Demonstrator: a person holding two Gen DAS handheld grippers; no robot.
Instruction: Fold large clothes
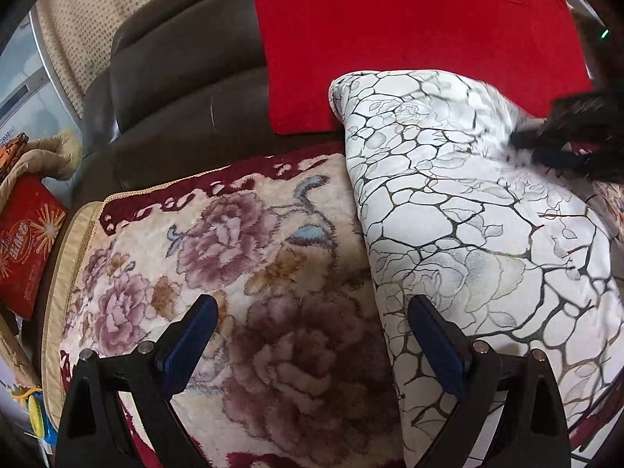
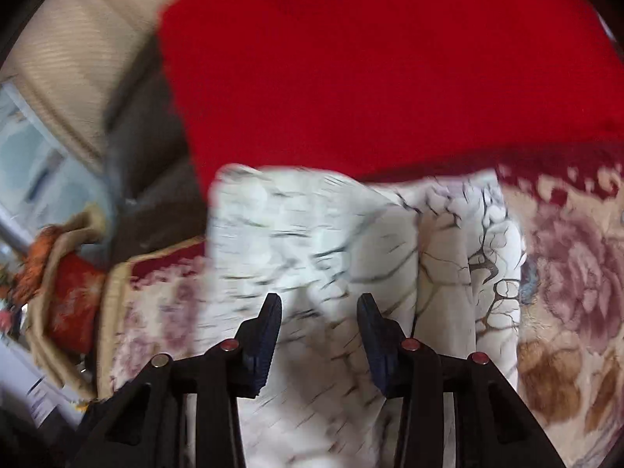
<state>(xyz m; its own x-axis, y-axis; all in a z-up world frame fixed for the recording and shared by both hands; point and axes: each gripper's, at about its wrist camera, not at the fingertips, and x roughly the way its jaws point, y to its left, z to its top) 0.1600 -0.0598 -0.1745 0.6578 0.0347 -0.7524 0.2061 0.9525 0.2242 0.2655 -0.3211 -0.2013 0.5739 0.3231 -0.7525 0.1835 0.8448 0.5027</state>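
The left gripper [image 1: 312, 335] hangs released, jaws spread wide and holding nothing, above the floral blanket [image 1: 218, 249] that covers the sofa seat; its right finger [image 1: 436, 345] sits at the near left edge of the garment [image 1: 468, 210], though whether it touches the cloth cannot be told. The garment, white with a black crackle-and-rose print, lies folded into a long band running from the near right up toward the sofa back, resting on the blanket with its far end overlapping the lower edge of a red cloth [image 1: 409, 35] draped over the backrest. The right gripper [image 2: 319, 312] is also released, jaws parted and empty, hovering low over the garment [image 2: 312, 241]; in this blurred view the cloth fills the gap between the fingers, with a lengthwise fold line to the right. In the left view the right gripper [image 1: 577, 132] shows as a dark blurred shape at the garment's far right edge. Left of the blanket is the brown sofa [image 1: 175, 78], and beyond its arm a red box [image 1: 27, 241] sits in a tan bag.
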